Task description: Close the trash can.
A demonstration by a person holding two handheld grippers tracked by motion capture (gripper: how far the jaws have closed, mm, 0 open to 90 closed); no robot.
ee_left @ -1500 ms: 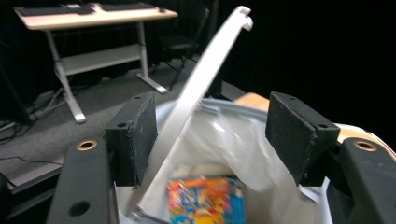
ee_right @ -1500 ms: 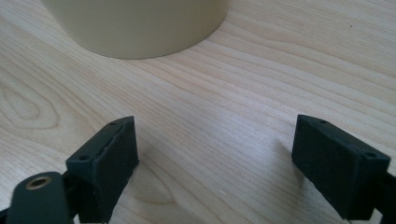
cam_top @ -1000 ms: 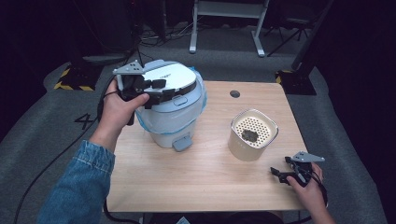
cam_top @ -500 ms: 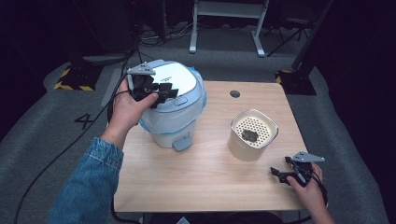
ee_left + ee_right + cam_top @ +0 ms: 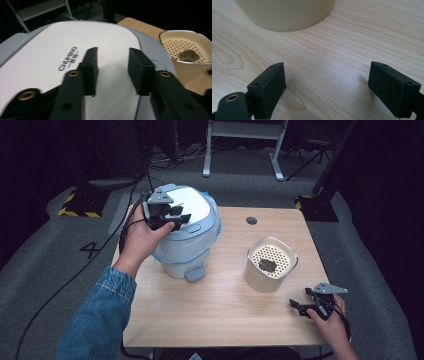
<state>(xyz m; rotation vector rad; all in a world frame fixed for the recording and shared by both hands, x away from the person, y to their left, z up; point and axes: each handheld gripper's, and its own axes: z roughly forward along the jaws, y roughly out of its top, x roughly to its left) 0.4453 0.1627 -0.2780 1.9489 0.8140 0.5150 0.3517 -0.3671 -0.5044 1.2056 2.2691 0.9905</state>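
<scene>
A pale blue rice cooker (image 5: 187,237) with a white lid (image 5: 50,50) stands at the table's back left. My left gripper (image 5: 179,216) hovers over the lid's left part; its jaws have just been opening, and nothing is between them in the left gripper view (image 5: 112,53). A cream pot (image 5: 270,265) with a perforated insert holding a dark lump stands to the right (image 5: 185,47). My right gripper (image 5: 301,304) rests near the front right corner, open over bare wood (image 5: 327,72), with the pot's wall (image 5: 287,12) ahead of it.
The wooden table (image 5: 215,320) has a round cable hole (image 5: 251,220) at the back. The cooker's grey latch (image 5: 195,274) sticks out at its front. A cable trails from the left gripper down to the floor (image 5: 75,280). A metal stand (image 5: 245,150) is behind the table.
My left gripper has shifted a little to the right, from the cooker's left edge onto its lid. The right gripper and the pot have stayed put.
</scene>
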